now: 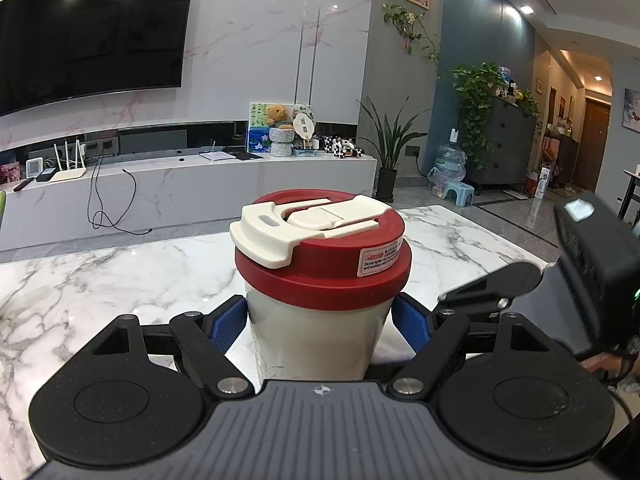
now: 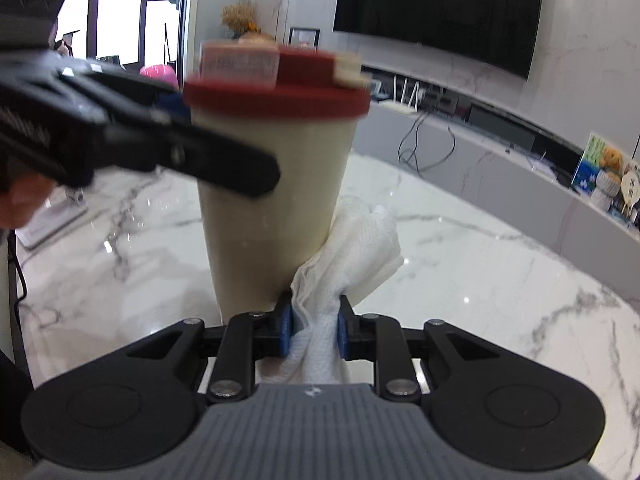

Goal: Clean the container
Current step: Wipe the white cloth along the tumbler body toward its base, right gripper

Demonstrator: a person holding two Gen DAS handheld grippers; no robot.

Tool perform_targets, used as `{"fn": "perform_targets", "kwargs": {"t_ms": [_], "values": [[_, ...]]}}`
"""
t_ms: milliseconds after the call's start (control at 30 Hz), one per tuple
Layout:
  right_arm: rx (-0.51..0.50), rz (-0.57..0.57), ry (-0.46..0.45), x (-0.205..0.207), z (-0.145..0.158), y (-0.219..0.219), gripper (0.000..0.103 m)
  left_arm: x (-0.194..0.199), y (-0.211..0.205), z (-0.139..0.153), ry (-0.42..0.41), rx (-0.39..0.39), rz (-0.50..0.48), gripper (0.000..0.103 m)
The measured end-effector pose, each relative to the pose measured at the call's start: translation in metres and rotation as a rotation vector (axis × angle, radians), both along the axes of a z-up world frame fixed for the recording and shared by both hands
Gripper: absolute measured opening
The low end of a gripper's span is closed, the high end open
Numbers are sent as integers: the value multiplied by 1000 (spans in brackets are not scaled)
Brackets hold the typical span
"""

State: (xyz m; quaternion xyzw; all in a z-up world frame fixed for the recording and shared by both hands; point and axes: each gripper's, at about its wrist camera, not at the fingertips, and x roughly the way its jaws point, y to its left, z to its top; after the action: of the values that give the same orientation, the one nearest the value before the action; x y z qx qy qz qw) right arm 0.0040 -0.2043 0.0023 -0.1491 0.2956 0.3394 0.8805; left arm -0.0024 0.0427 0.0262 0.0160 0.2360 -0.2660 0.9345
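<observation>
Left wrist view: the left gripper [image 1: 320,322] clamps its blue pads [image 1: 228,326] on the cream cup [image 1: 320,336] just under the red lid [image 1: 326,256], upright above the marble table [image 1: 100,280].

Right wrist view: the right gripper [image 2: 314,326] pinches a white cloth [image 2: 352,252], which presses against the cup's [image 2: 272,216] lower right side. The left gripper [image 2: 176,120] grips the cup from the left.

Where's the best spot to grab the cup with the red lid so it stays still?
Grip the cup on its plain cream wall just under the red lid, coming in level from the side. The wall is round and widens upward, and the lid's rim sticks out, so it cannot slip down. The left gripper holds it exactly there, leaving the lower wall free for the white cloth.
</observation>
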Motion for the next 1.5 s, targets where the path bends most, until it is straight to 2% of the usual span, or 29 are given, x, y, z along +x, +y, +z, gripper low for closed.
{"fn": "perform_targets", "kwargs": {"t_ms": [167,333,600,867,1300,1500], "values": [[-17,-10,59,9,-16,7,24,-1,-1,2,2,-9,23,79],[-42,-12,122,11,-29,11,24,-3,-7,3,-14,14,59,81],[4,-108,174,10,-27,-1,24,-2,-17,3,-15,-7,182,83],[101,-205,206,12,-20,-13,24,0,-27,0,0,-25,299,83],[163,-266,293,18,-25,-37,25,6,-31,7,11,-29,322,83],[159,-264,300,16,-29,-37,25,7,-32,9,16,-35,334,82]]}}
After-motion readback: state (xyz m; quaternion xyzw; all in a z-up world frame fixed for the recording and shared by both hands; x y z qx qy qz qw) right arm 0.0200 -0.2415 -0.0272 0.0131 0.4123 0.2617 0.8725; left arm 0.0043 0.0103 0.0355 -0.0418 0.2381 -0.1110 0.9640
